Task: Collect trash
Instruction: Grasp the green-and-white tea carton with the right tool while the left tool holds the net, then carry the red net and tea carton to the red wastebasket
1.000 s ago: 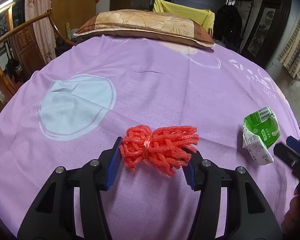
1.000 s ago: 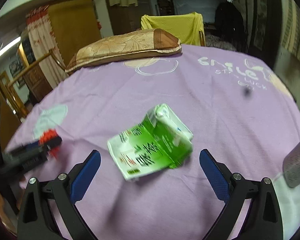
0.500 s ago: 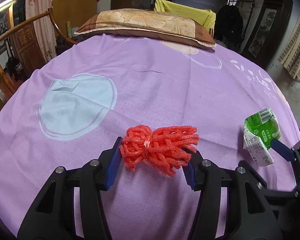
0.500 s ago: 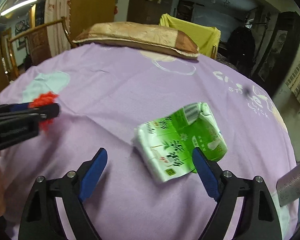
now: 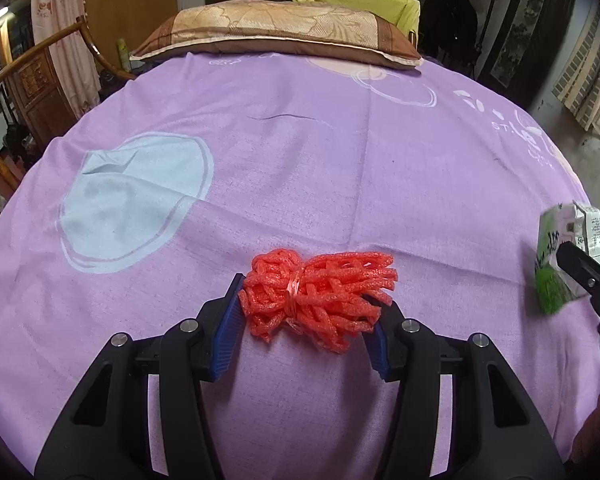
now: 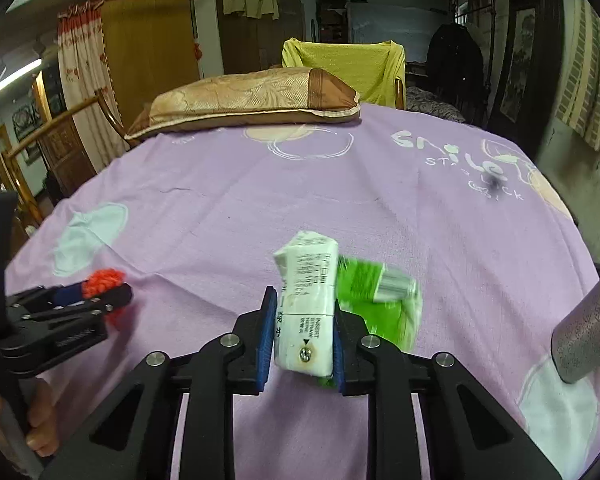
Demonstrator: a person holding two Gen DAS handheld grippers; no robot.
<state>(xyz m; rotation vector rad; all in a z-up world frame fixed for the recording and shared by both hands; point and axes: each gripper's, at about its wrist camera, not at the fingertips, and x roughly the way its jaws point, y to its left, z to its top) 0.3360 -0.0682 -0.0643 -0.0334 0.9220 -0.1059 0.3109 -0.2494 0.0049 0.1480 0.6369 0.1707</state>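
The right gripper (image 6: 300, 334) clamps its blue pads (image 6: 267, 340) on the white end of a crushed green-and-white carton (image 6: 312, 312), whose green half juts out past the right finger. The left gripper (image 5: 305, 322) pinches a bundle of red foam netting (image 5: 318, 294) between its blue pads (image 5: 228, 334), the bundle resting on the purple bedsheet (image 5: 300, 160). A brown pillow (image 6: 244, 106) lies at the far edge of the bed.
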